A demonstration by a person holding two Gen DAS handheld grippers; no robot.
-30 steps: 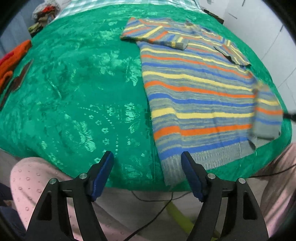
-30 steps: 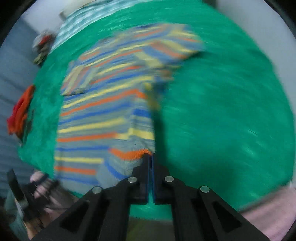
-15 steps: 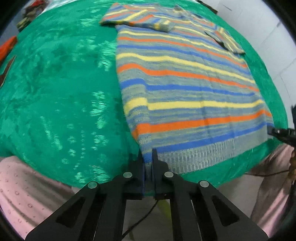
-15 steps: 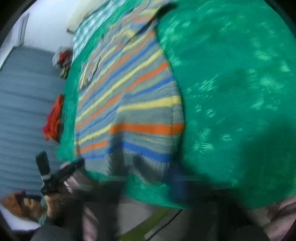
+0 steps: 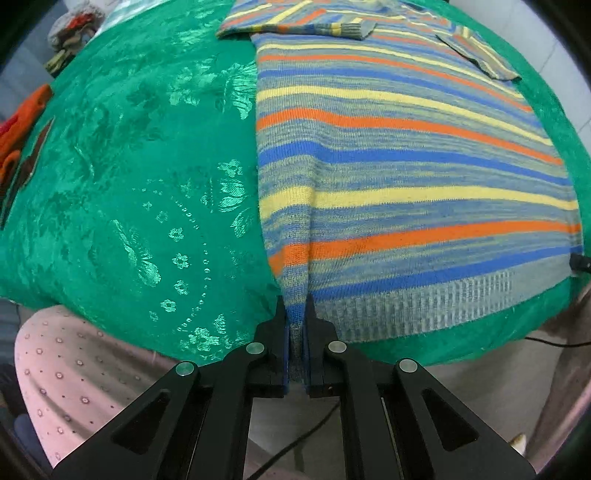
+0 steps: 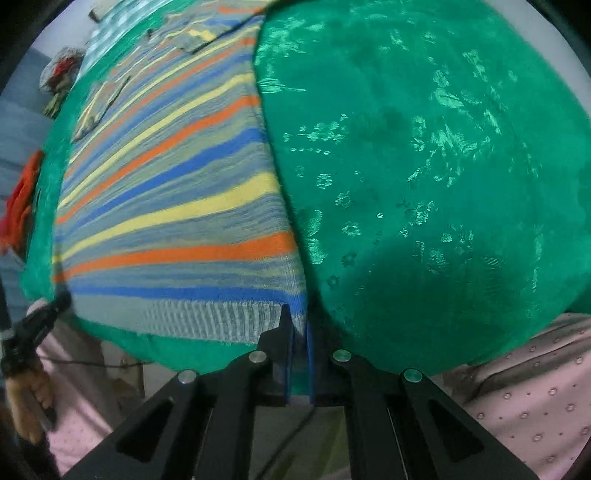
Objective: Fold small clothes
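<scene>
Right now the striped sweater [image 5: 399, 155] lies flat on the worktop's green brocade cloth [image 5: 140, 177], its ribbed hem at the near edge and its long axis running straight away from both claws toward the collar. The sleeves look already folded in across the far end. The left claw [image 5: 295, 332] is pinched tight on the hem's left corner, a ridge of knit rising into it. The right claw [image 6: 298, 332] sits at the hem's right corner, jaws narrow with fabric between them, so it appears to grip that corner, though the view is a little blurred. Each hand is nearest its own corner, and the whole body of the garment stretches ahead of them; I judge the coming move to be a lift and carry of the hem forward along that axis toward the shoulders. To the left, an orange garment [image 5: 22, 125] lies on the cloth's edge, and a small heap of clothes [image 5: 70, 33] sits beyond. Pale walls stand behind.
</scene>
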